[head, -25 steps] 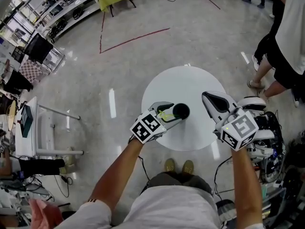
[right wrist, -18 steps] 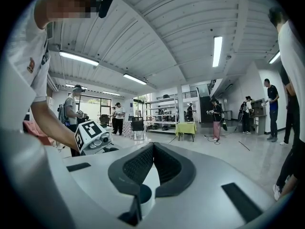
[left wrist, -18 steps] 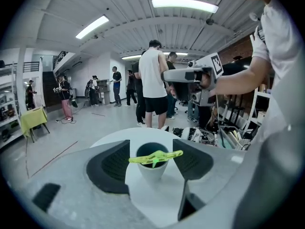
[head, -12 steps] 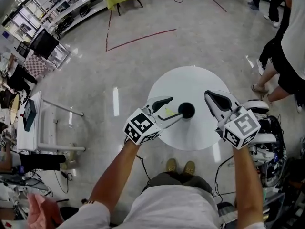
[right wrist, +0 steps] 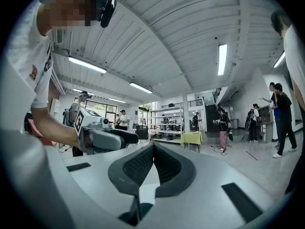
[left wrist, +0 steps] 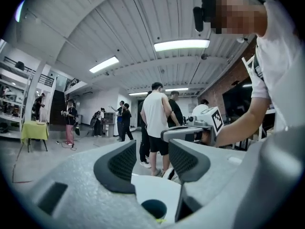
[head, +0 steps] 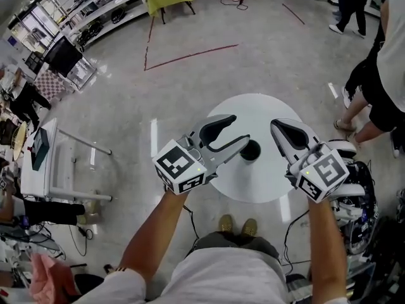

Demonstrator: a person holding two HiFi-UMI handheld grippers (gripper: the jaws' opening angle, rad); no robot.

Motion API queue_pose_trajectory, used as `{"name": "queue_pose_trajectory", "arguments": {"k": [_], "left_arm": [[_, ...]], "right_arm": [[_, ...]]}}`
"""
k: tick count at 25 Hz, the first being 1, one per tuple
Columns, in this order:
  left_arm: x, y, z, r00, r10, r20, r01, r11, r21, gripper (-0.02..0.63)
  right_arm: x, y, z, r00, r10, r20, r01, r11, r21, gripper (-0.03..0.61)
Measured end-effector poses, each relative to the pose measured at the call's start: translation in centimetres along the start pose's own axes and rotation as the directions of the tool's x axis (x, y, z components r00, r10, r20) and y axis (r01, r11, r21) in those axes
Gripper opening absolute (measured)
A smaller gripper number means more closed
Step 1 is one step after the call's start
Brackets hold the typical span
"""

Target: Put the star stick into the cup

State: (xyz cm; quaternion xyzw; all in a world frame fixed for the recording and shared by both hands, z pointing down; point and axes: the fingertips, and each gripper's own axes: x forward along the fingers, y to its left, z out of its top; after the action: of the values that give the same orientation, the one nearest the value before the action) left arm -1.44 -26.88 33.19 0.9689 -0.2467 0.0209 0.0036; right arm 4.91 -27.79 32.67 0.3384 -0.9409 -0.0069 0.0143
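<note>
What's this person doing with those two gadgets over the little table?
A person holds tongs in each hand over a small round white table with a dark cup on it. The left tongs hang beside the cup, empty, jaws closing. The right tongs are shut and empty on its other side. The star stick is not clearly in view.

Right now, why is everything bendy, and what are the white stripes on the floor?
Head view: a wide lens bends the room; the stripes are lamp glare on the shiny floor. Left gripper view: curved too, dark corners, a bright ceiling lamp. Right gripper view: the same round, dark-edged look.
</note>
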Motion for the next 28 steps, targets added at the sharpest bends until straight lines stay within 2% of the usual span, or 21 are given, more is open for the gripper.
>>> {"name": "queue_pose_trajectory", "arguments": {"k": [5, 10, 17, 28], "left_arm": [[0.2, -0.4, 2.8, 0.996, 0.004, 0.091, -0.003, 1.0, -0.005, 0.111], [0.2, -1.0, 5.0, 0.987, 0.011, 0.158, -0.008, 1.0, -0.016, 0.047], [0.4, -2.1, 6.7, 0.979, 0.002, 0.205, 0.004, 1.0, -0.029, 0.015], [-0.1, -3.5, 8.4, 0.964, -0.003, 0.266, 0.011, 1.0, -0.027, 0.015]], "right_arm": [[-0.2, 0.6, 1.8, 0.999, 0.009, 0.04, -0.009, 1.0, -0.012, 0.011], [-0.6, 1.2, 3.5, 0.997, 0.014, 0.071, -0.012, 0.999, -0.033, 0.011], [-1.4, 2.2, 5.6, 0.992, 0.026, 0.125, -0.02, 0.999, -0.046, 0.011], [-2.6, 3.7, 7.7, 0.983, 0.046, 0.178, -0.034, 0.997, -0.07, 0.011]]}}
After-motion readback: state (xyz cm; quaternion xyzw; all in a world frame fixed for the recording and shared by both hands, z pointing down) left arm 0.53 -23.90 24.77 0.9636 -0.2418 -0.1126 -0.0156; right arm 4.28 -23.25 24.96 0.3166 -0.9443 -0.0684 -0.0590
